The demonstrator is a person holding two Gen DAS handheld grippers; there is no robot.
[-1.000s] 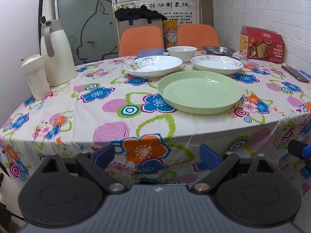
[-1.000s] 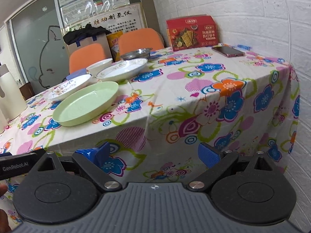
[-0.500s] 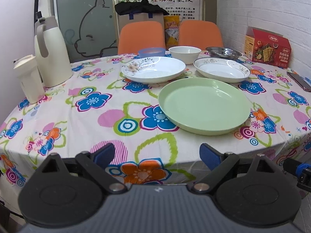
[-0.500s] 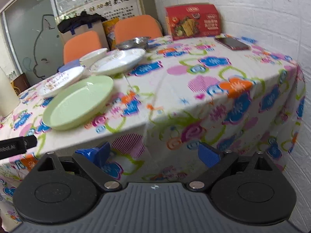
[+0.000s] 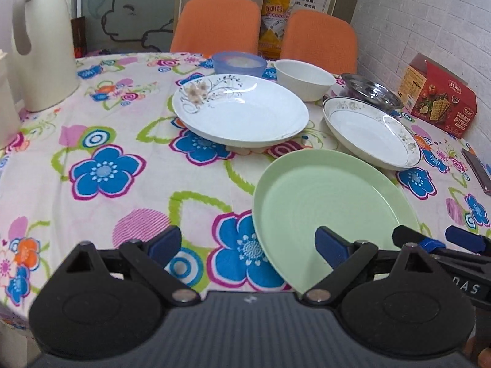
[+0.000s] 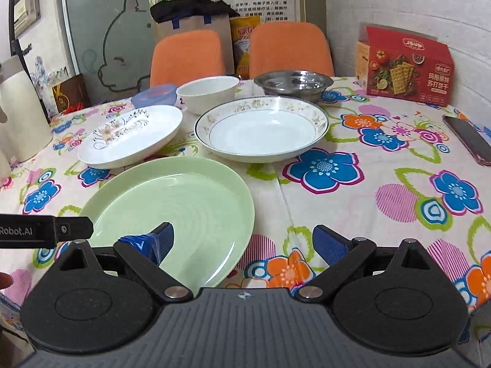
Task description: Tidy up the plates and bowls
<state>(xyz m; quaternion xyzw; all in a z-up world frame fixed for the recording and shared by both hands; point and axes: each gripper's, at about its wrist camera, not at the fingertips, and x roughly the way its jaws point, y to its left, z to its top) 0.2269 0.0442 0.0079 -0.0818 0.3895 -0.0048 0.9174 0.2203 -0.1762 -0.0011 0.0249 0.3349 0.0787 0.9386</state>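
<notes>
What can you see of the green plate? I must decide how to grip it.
The green plate is plain pale green, round and shallow with a low raised rim, glossy like plastic or glazed ceramic. It is empty and lies flat on the flowered tablecloth, nearest the table edge, in front of two white plates. Nothing grips it.

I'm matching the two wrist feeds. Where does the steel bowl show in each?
Left wrist: steel bowl at upper right, behind the gold-rimmed plate.
Right wrist: steel bowl at upper centre, again behind that plate.
Shared landmark: the red cracker box to its right.
</notes>
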